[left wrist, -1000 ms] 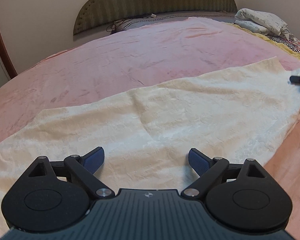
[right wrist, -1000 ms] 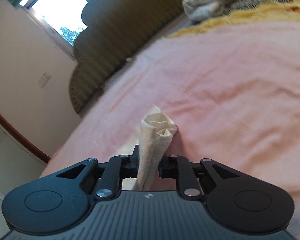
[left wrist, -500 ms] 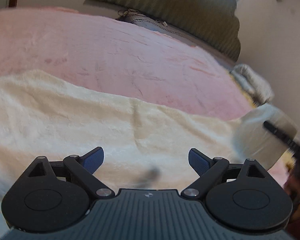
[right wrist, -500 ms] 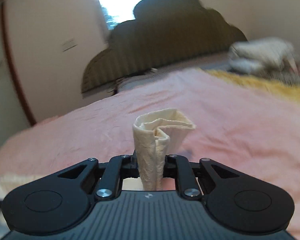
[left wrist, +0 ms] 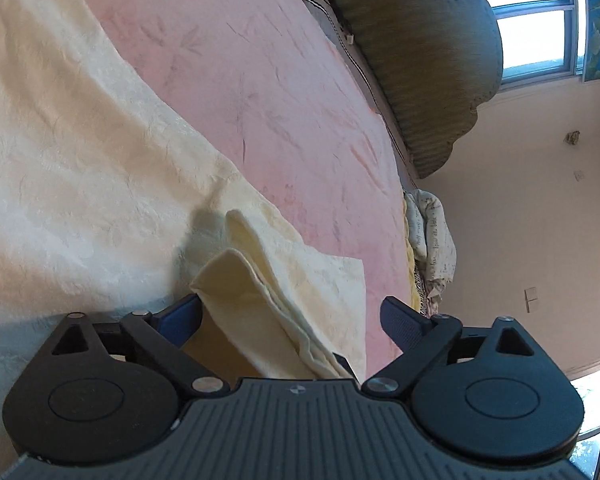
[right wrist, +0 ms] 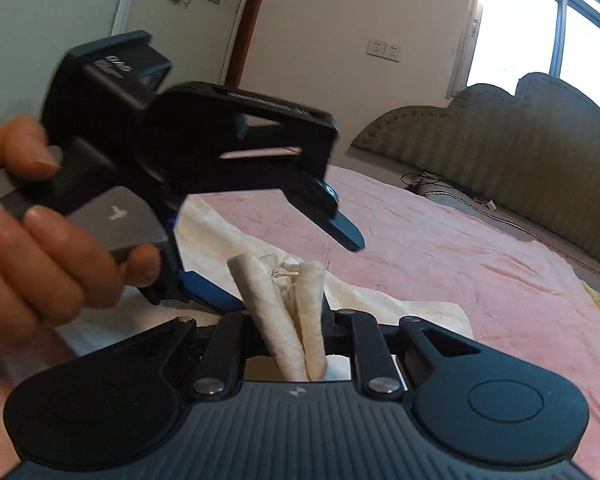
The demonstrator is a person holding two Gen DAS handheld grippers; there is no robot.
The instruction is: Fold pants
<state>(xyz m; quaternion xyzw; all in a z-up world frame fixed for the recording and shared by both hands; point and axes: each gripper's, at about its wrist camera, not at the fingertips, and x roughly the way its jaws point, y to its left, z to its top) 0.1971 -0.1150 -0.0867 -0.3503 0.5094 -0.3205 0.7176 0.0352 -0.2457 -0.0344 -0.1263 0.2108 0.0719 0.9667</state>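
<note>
Only pants point(right wrist: 296, 320) in right gripper point(right wrist: 290, 318) jaws

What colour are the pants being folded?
Cream, with a faint crinkled texture; the pants show best in the left wrist view, spread on the pink bedspread.

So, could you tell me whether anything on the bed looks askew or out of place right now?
Nothing looks damaged or spilled. The cream pants lie wrinkled across the pink bedspread, with one end bunched in the shut right gripper and lifted between the wide-open jaws of the left gripper. A crumpled pile of laundry sits at the bed's far edge.
</note>
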